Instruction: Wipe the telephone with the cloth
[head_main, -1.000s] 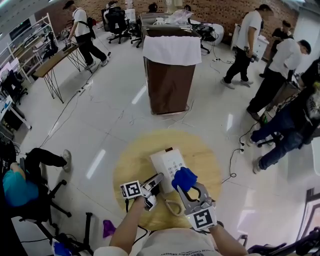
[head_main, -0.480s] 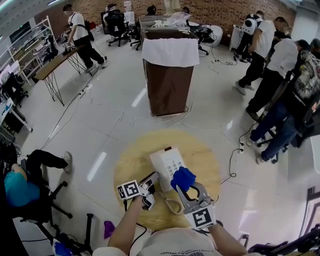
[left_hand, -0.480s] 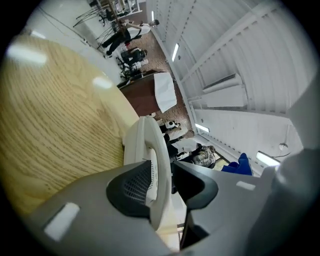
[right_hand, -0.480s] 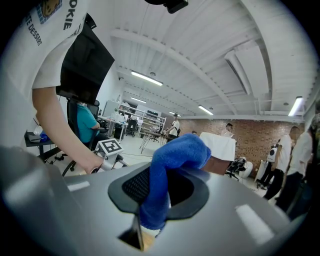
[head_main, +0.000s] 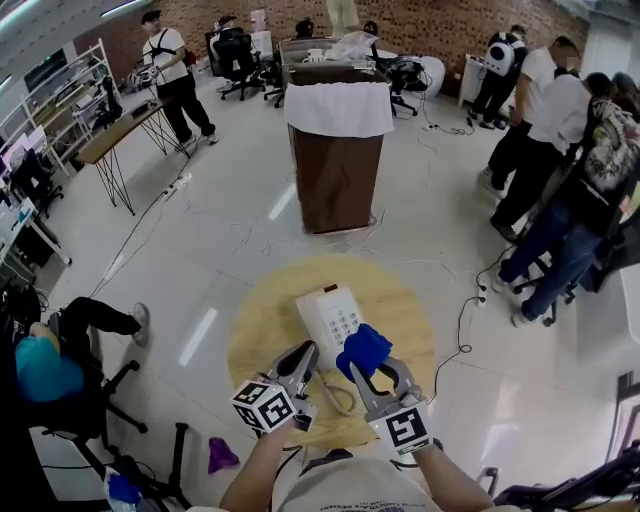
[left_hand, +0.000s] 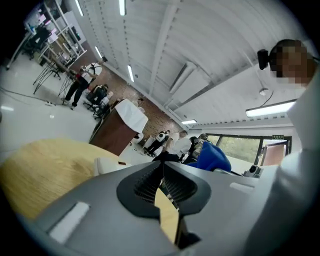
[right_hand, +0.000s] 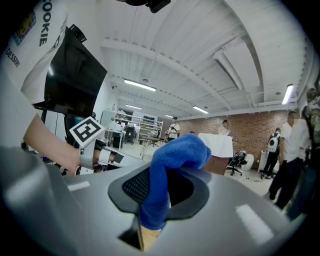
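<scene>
Toward the lower left of the round wooden table (head_main: 258, 335), the left gripper (head_main: 303, 358) had just closed its jaws on nothing. It sat just beside the white telephone (head_main: 322, 312), which lay keypad-up mid-table with its long axis running up the frame and leaning slightly left. To the right, the right gripper (head_main: 368, 368) pinched the blue cloth (head_main: 362, 348) at the telephone's near right corner, so I judged the wiping barely begun, with most of the casing left.

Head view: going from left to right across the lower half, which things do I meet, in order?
Seated person → left tool (jaws just closing, nothing between them) → blue cloth held in the right tool → black cable on the floor → standing people.
</scene>
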